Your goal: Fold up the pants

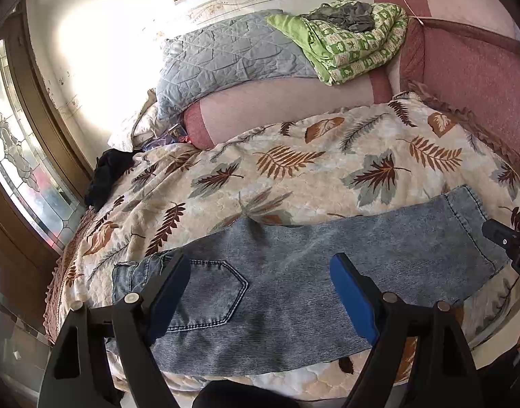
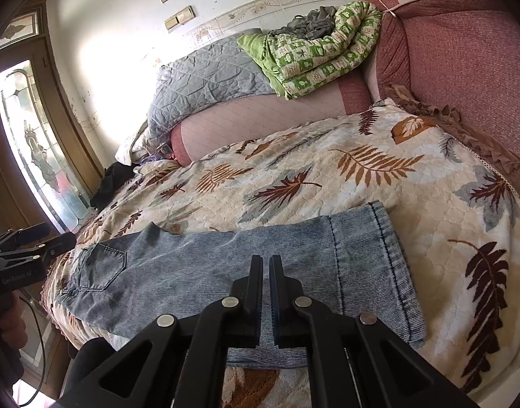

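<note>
Light blue jeans lie flat along the front edge of the leaf-patterned cover, one leg laid over the other. The waist and back pocket are on the left and the hems on the right. My left gripper stands open just above the seat and thigh part, with nothing between its blue pads. My right gripper is shut and hovers over the lower leg of the jeans, holding nothing. Each gripper shows at the edge of the other's view: the right gripper and the left gripper.
The leaf-patterned cover stretches behind the jeans. A grey quilted pillow and a green folded blanket lie at the back. A pink backrest rises on the right. A black garment lies at the left edge, by a glazed door.
</note>
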